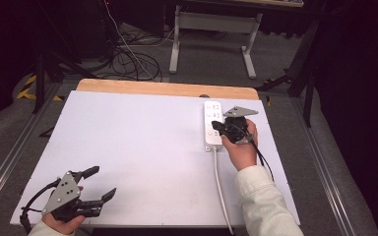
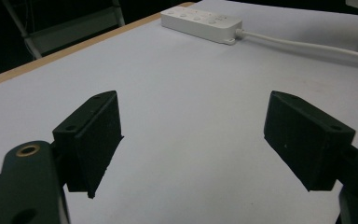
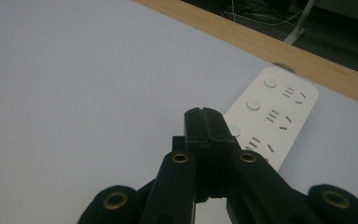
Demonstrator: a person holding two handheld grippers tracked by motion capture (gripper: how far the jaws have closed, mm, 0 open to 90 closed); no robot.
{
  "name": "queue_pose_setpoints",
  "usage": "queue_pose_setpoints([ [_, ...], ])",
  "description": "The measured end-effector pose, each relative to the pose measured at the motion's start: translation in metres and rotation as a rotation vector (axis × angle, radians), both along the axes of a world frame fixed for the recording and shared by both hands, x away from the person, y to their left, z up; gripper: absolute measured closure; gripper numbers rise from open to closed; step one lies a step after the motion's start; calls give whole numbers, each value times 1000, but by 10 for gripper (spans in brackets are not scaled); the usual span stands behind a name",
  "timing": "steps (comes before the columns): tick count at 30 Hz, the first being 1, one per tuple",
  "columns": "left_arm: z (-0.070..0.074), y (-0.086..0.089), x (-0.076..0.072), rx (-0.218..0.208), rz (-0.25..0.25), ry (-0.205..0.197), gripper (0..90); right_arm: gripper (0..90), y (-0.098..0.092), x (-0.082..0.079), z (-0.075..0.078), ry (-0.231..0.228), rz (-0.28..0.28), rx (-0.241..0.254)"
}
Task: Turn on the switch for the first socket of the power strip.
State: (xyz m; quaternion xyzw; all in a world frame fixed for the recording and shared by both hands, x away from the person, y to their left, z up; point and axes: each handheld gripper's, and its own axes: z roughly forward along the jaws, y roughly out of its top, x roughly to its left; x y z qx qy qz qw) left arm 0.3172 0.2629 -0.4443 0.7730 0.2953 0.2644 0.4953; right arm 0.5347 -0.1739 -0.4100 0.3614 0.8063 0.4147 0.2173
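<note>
At the near left corner of the white desk the left tool rests in the person's hand, its two black jaws spread wide apart with nothing between them. Farther away, on the right side, the right tool is held over the near end of a white power strip; its jaws are pressed together and hold nothing. The power strip lies flat near the far right edge of the desk, just before the wooden border, and its white cable runs back toward the person.
</note>
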Motion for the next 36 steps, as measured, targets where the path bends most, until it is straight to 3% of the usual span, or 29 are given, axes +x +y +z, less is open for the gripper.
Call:
queue_pose_setpoints([
  [3, 0, 0, 0, -3, 0, 3, 197, 900, -1, -5, 1, -2, 10, -11],
  [7, 0, 0, 0, 0, 1, 1, 197, 900, -4, -10, 9, -21, 21, 25],
  [11, 0, 0, 0, -3, 2, 0, 197, 899, -5, -12, 11, -18, 25, 26],
  [13, 0, 0, 0, -1, 4, 1, 197, 780, -8, -13, 12, -21, 28, 43],
  [14, 0, 0, 0, -1, 5, 0, 197, 780, -8, -13, 12, -21, 28, 43],
  [15, 0, 0, 0, -1, 5, 0, 197, 693, -8, -16, 15, -37, 36, 62],
  [17, 0, 0, 0, -6, 3, 3, 197, 679, -8, -18, 17, -50, 36, 60],
  [18, 0, 0, 0, -6, 3, 3, 197, 588, -8, -23, 21, -73, 58, 65],
  [27, 0, 0, 0, -7, 6, 5, 197, 380, -15, -48, 34, -72, 77, 62],
  [33, 0, 0, 0, -17, 4, 11, 196, 237, -28, -70, 37, -64, 101, 122],
  [36, 0, 1, 0, -26, 4, 13, 196, 202, -31, -76, 36, -62, 113, 124],
])
